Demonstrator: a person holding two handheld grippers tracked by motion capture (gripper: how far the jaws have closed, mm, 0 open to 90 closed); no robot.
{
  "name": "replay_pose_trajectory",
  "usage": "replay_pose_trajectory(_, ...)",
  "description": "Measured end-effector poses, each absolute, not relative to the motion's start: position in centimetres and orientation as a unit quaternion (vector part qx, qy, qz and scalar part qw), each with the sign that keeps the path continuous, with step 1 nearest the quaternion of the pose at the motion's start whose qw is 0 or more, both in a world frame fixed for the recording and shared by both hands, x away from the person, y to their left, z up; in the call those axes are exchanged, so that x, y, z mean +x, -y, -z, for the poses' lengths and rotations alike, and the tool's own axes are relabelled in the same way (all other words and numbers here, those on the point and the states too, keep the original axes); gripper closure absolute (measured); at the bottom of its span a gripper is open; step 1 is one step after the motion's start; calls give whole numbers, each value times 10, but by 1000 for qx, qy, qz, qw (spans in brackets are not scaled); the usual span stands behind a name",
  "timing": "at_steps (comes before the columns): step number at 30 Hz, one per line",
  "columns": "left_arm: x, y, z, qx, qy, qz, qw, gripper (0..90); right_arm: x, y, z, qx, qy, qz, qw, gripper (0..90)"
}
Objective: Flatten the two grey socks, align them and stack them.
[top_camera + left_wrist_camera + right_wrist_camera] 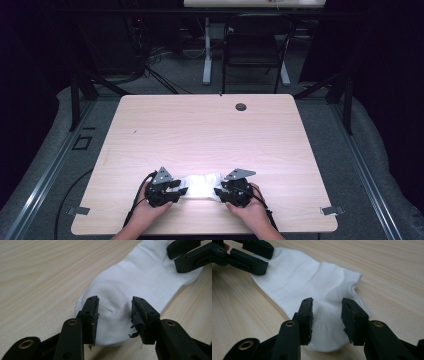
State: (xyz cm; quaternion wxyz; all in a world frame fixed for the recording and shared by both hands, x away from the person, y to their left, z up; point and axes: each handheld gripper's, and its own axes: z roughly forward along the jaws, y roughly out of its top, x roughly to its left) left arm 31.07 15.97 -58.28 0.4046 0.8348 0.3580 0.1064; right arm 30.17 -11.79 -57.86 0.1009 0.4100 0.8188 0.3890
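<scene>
A: Where does it lie?

B: The flat white cotton ankle sock (201,186) rests near the front edge of the pale wood-grain table (200,125), between the grippers. The left gripper (114,312) and the right gripper (327,312) each stand apart, astride one end.

A: Best approach?

B: Probably close both evenly on the fabric only, then lift together.

A: Any writing?

B: None is readable.

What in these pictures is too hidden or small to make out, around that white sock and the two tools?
- High view: both ends of the sock lie under the left tool and right tool; its weave is too small.
- Left gripper view: the sock's nearest edge is hidden behind the open jaws.
- Right gripper view: whether the open jaws touch the fabric cannot be told.
- High view: the room beyond the table is too dark.
</scene>
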Motion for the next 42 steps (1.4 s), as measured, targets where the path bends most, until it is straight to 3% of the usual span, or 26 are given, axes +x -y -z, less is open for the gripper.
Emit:
replay_pose_trajectory(22,312,-159,583,826,-363,-106,419,541,307,120,579,413,-814,-394,103,611)
replay_pose_trajectory(42,309,-184,564,795,-395,-114,445,477,294,134,555,399,-797,-434,131,528)
